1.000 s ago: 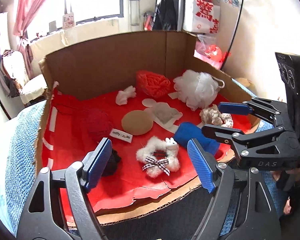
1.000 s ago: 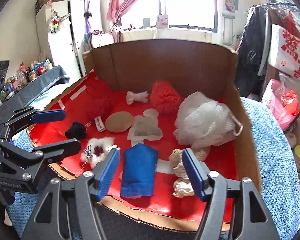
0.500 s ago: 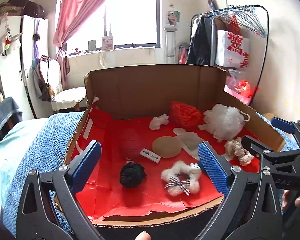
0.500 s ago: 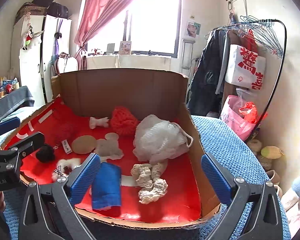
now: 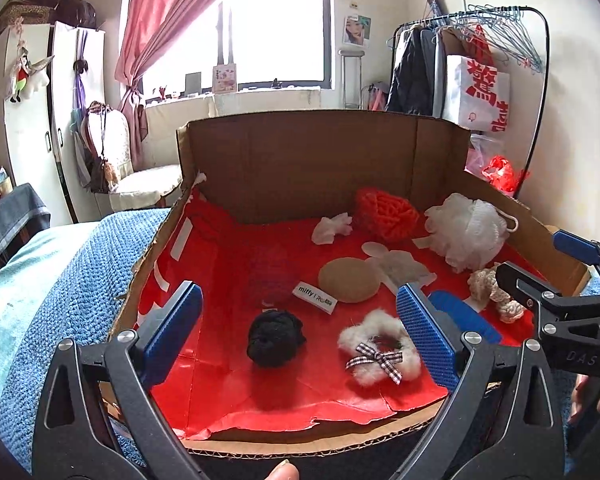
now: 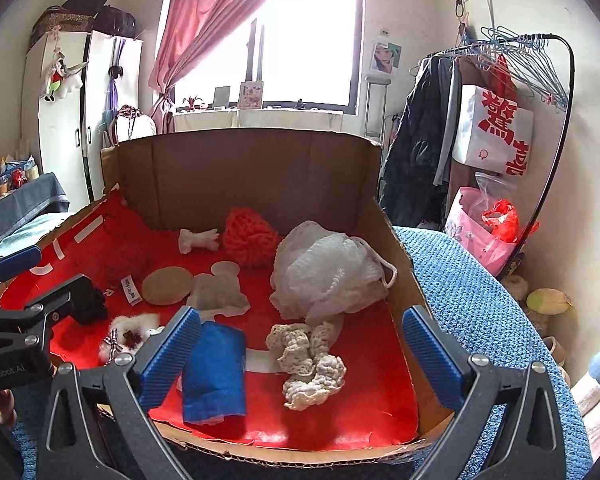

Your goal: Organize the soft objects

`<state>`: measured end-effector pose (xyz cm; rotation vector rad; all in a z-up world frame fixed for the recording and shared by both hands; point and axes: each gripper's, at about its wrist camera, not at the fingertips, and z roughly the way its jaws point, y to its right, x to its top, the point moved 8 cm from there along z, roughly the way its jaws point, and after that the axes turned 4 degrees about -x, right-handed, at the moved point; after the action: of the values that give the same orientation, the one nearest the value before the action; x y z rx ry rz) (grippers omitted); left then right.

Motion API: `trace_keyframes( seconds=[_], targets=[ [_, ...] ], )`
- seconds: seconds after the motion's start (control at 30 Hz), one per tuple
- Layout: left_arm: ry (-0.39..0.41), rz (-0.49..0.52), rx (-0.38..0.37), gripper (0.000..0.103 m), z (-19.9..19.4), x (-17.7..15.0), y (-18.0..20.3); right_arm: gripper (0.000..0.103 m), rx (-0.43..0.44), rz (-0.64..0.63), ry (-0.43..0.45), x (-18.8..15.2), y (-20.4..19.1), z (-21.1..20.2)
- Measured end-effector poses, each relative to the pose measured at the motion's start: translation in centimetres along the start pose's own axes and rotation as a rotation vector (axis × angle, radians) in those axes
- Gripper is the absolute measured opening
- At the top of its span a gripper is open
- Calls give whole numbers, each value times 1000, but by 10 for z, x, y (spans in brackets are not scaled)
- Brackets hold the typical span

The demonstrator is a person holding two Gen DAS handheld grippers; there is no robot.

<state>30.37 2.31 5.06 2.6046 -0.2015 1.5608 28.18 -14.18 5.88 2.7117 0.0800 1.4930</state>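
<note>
both claws point(image 5: 300, 324) point(image 6: 302, 350) gape over box point(image 5: 300, 152)

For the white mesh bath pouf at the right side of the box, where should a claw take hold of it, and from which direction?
Grip the white mesh pouf across its bulging middle, coming from above and slightly from the front. It sits close to the box's right wall, so a sideways approach looks blocked. The rope loop on its right is thin and lies by that wall, probably harder to catch. The right claw is nearest and stands open.

Bedroom — bright window point(image 5: 276, 20) with pink curtain point(image 5: 168, 24), white wardrobe point(image 5: 32, 120) (left), clothes rack point(image 6: 512, 92) against pale wall.
</note>
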Motion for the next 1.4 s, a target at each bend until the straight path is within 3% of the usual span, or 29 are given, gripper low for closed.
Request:
trace_keyframes(
  seconds=[0.53, 1.4],
  targets=[
    [-62, -33, 9, 99, 11, -9, -6, 103, 4, -3, -29, -5, -2, 6],
    [-64, -35, 10, 99, 12, -10, -7, 103, 4, -4, -33, -5, -3, 7]
  ],
)
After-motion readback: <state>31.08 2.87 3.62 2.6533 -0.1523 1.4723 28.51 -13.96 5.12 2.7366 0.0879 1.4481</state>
